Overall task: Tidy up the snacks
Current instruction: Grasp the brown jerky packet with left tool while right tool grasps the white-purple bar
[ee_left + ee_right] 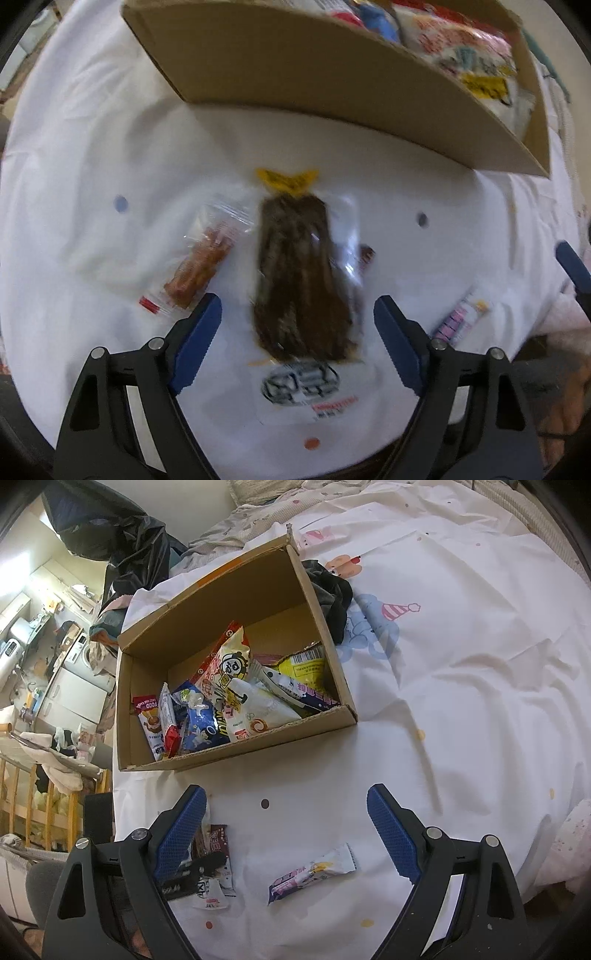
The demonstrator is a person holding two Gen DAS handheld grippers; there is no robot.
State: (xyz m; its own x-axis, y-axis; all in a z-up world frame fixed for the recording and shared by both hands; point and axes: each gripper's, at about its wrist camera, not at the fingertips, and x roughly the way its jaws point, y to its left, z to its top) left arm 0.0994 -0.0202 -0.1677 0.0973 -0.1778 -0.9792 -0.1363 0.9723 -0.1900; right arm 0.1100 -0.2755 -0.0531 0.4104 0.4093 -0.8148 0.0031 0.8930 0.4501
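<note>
A cardboard box (pixel 332 657) with several snack packets stands on the white bed sheet; its side wall also shows in the left wrist view (pixel 295 66). My left gripper (pixel 297 317) is open, its fingers either side of a clear pack of dark brown snack (pixel 299 280) lying on the sheet. An orange snack packet (pixel 199 266) lies left of it. A small pink-and-white packet (pixel 461 317) lies to the right, also seen in the right wrist view (pixel 314 873). My right gripper (pixel 286 812) is open and empty above the sheet.
Dark clothing (pixel 332 590) lies behind the box. A small brown packet (pixel 216 843) lies by my right gripper's left finger. The bed's left edge drops to a cluttered room (pixel 55 664). Rumpled sheet (pixel 480 664) stretches to the right.
</note>
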